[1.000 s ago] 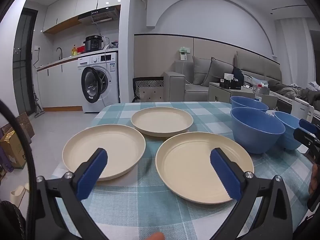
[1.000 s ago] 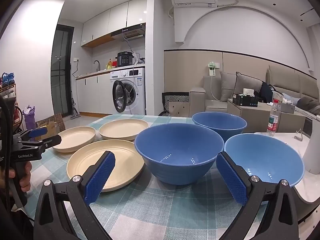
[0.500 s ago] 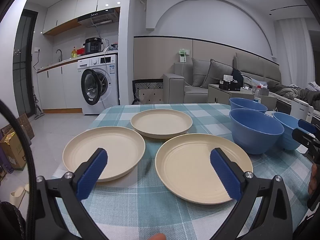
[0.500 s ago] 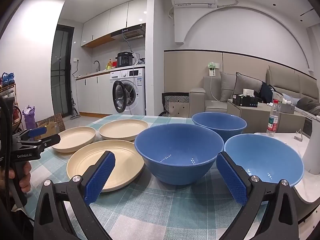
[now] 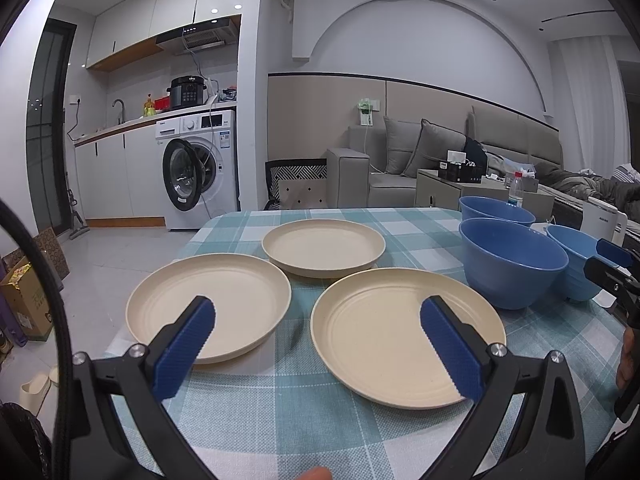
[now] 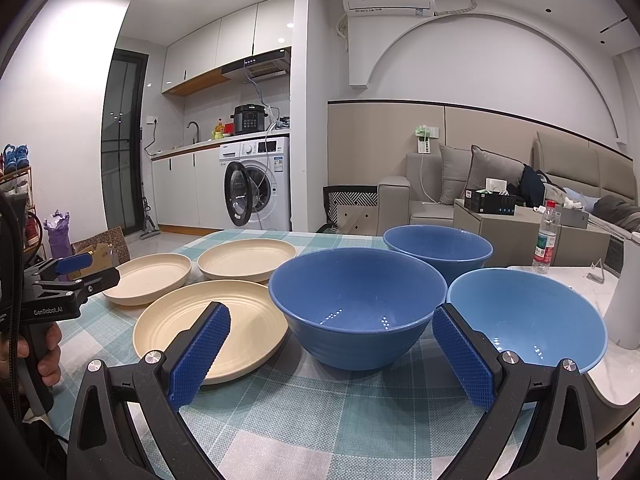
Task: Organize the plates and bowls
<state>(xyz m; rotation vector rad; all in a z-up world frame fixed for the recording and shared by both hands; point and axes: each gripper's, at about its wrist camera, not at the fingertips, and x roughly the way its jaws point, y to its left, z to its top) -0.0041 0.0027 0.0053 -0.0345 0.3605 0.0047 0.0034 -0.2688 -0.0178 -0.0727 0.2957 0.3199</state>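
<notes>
Three cream plates lie on the checked tablecloth: a left plate (image 5: 208,304), a far plate (image 5: 323,251) and a near plate (image 5: 380,332). Three blue bowls stand to their right: a dark middle bowl (image 6: 356,304), a far bowl (image 6: 438,246) and a lighter right bowl (image 6: 532,316). My left gripper (image 5: 318,346) is open and empty, held low before the left and near plates. My right gripper (image 6: 330,358) is open and empty, just in front of the middle bowl. The left gripper also shows at the right wrist view's left edge (image 6: 80,270).
The table (image 5: 280,412) has a teal checked cloth; its left edge drops to the floor. A white kettle (image 6: 626,300) and a water bottle (image 6: 545,240) stand on a white surface to the right. A washing machine and sofa are beyond.
The left wrist view has drifted slightly, so plates and bowls sit a little lower and further left in it. The right gripper has hardly moved. Both stay open.
</notes>
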